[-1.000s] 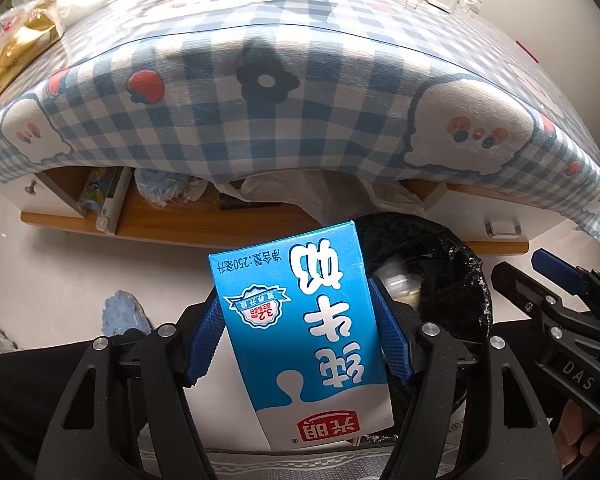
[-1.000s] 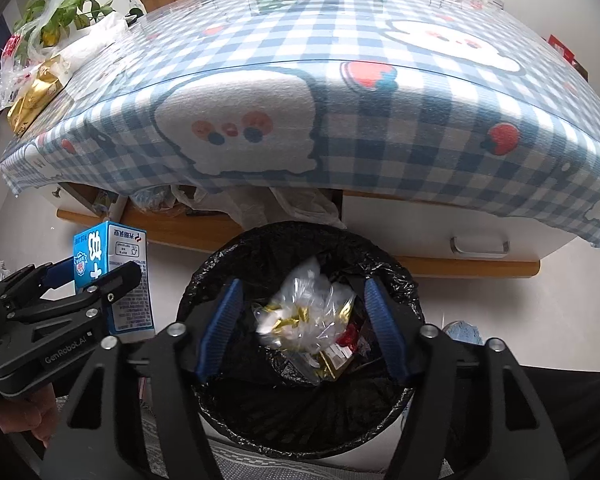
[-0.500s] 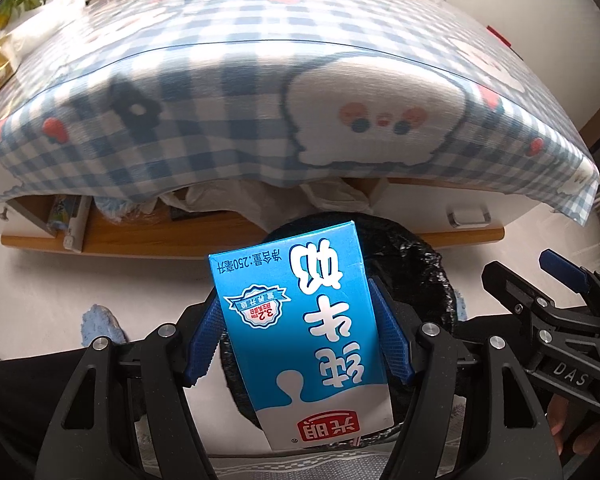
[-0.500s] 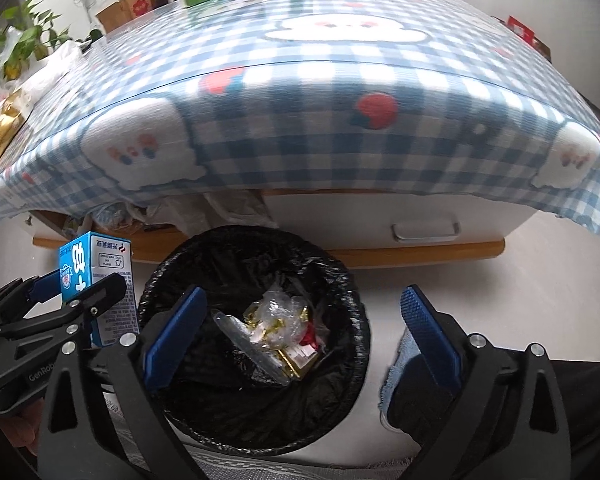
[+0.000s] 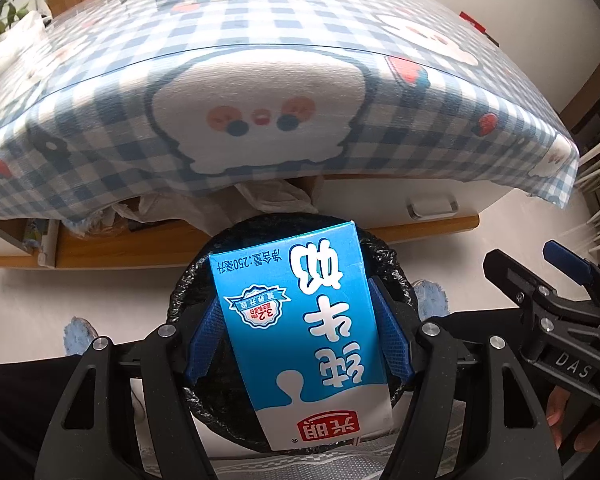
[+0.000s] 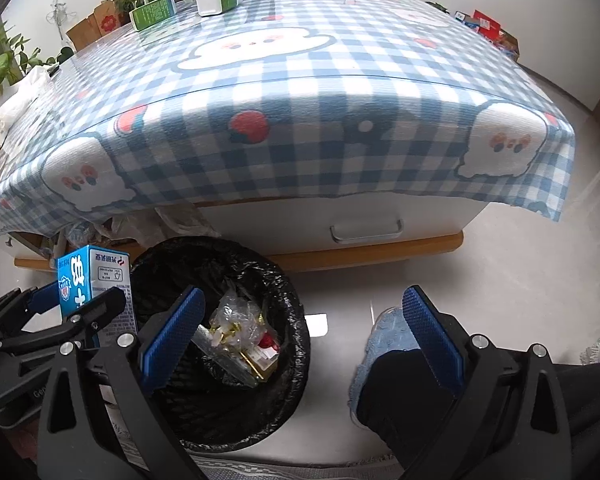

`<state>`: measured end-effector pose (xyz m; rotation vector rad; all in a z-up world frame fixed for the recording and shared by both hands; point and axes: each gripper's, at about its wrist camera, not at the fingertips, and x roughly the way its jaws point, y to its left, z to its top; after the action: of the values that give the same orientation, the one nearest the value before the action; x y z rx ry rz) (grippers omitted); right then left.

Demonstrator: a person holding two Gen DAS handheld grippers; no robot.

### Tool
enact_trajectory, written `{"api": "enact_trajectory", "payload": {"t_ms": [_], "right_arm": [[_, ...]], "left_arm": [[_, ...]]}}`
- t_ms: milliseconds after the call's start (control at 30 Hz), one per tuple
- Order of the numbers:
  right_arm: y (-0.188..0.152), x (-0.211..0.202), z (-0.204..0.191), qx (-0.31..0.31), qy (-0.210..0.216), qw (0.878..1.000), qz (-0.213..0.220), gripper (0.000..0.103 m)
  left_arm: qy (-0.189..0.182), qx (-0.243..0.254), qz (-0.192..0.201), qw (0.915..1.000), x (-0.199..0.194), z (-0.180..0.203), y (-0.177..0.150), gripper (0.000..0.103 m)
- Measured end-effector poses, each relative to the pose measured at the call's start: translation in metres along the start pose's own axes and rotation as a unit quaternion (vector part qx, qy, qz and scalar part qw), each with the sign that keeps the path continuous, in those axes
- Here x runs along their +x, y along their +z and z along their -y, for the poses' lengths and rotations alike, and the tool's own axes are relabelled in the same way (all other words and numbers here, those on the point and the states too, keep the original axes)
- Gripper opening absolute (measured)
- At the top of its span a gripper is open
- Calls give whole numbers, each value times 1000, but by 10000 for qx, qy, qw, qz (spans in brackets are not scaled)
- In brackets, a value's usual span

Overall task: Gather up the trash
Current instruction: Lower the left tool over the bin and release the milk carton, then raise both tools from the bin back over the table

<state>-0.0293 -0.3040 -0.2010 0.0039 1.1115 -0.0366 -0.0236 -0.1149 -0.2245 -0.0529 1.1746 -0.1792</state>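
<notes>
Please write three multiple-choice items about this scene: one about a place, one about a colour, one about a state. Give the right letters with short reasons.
1. Where is the milk carton?
A. lying in the bin
B. held in the left tongs above the bin
C. standing on the table

2. What colour is the bin liner?
A. black
B. white
C. green

3. How are the right tongs?
A. shut on a wrapper
B. shut on the carton
C. open, holding nothing

Answers: 1 B, blue pads press both carton sides with the bin rim behind it. 2 A, the crinkled bag is black. 3 C, the pads stand wide apart with nothing between.
</notes>
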Motion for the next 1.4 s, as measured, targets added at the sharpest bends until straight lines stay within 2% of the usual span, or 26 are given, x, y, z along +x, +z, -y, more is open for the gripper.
{"api": "enact_trajectory", "payload": {"t_ms": [233, 500, 867, 1167, 1400], "right_arm": [[-1, -6, 12, 161, -87, 9998, 46, 95], [-2, -7, 9, 118, -114, 9999, 43, 95], [-1, -6, 2, 94, -74, 9999, 70, 95], [-1, -14, -9, -9, 39, 9998, 170, 95], [3, -27, -19, -107, 79, 9995, 293, 95]], "left_arm": [[-19, 144, 22, 9999, 0, 14, 0, 67], [29, 111, 53, 9999, 1, 11, -1, 69], [192, 37, 190, 9996, -3, 2, -2, 83], [344, -56, 452, 9984, -24, -11, -5, 97], [481, -21, 632, 9968, -47, -17, -7, 97]]}}
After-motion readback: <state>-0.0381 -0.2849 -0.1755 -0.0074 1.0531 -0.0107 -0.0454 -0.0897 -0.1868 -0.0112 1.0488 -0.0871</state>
